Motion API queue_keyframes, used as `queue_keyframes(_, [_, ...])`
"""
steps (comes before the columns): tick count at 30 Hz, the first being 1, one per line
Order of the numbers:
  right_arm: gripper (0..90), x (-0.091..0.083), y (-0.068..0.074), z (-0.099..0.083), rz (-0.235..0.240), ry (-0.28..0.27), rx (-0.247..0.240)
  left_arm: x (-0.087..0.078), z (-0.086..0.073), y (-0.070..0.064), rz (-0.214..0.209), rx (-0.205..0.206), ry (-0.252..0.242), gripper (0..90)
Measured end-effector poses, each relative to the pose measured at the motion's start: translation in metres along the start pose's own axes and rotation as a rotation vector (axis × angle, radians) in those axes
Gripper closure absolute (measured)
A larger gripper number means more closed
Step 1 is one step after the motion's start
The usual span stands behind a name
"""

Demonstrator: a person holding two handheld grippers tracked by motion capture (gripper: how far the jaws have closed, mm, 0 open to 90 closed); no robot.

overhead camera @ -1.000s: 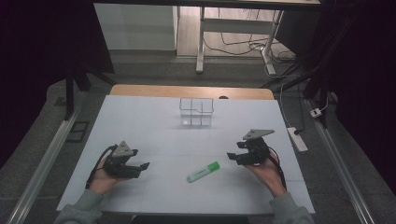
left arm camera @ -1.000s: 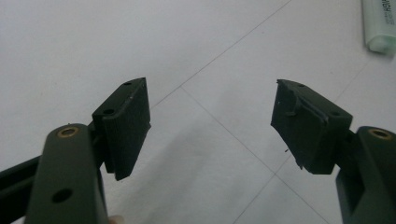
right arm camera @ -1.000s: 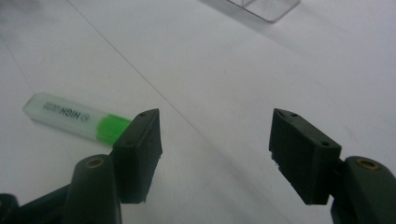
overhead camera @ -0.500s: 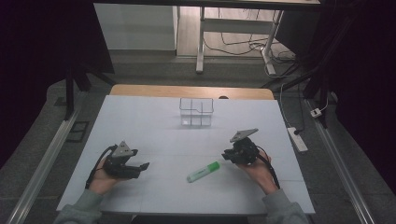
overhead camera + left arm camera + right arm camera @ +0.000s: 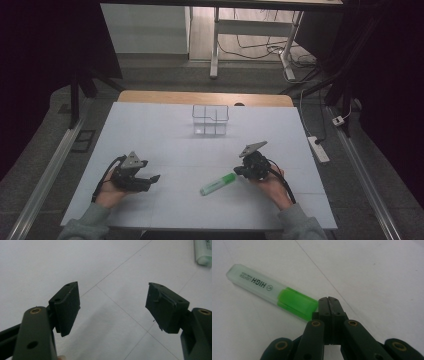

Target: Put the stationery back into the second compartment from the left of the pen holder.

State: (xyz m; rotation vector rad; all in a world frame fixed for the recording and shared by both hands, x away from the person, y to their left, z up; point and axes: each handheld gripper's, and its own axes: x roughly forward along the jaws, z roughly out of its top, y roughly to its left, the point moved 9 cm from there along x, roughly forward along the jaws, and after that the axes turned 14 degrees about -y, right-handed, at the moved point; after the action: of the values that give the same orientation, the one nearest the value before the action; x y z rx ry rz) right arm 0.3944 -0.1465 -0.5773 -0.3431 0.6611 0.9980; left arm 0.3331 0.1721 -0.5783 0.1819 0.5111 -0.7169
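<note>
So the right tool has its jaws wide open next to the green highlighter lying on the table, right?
Not quite. The right tool has its jaws pressed shut, with nothing between them, as the right gripper view shows. The rest holds: it sits next to the green highlighter, which lies on the table.

Two black two-jaw grippers were seen, the left gripper (image 5: pixel 150 179) and the right gripper (image 5: pixel 239 172), each topped by a grey three-cornered plate (image 5: pixel 132 160) and trailed by a black cable (image 5: pixel 283 181). Flat rectangular pads (image 5: pixel 66 306) with small holes were carried on dark arms, which were fastened by brass-coloured rivets (image 5: pixel 352 323). Grey sleeves (image 5: pixel 86 225) were worn at both wrists.
</note>
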Motion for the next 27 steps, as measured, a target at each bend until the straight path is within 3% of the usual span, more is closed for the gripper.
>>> queue_keyframes(15, [89.0, 0.009, 0.018, 0.004, 0.059, -0.016, 0.002, 0.001, -0.001, -0.001, -0.005, 0.006, 0.008, 27.0])
queue_keyframes(27, [89.0, 0.018, 0.043, 0.010, 0.129, -0.035, 0.013, 0.003, -0.001, -0.003, -0.009, 0.012, 0.016, 26.5])
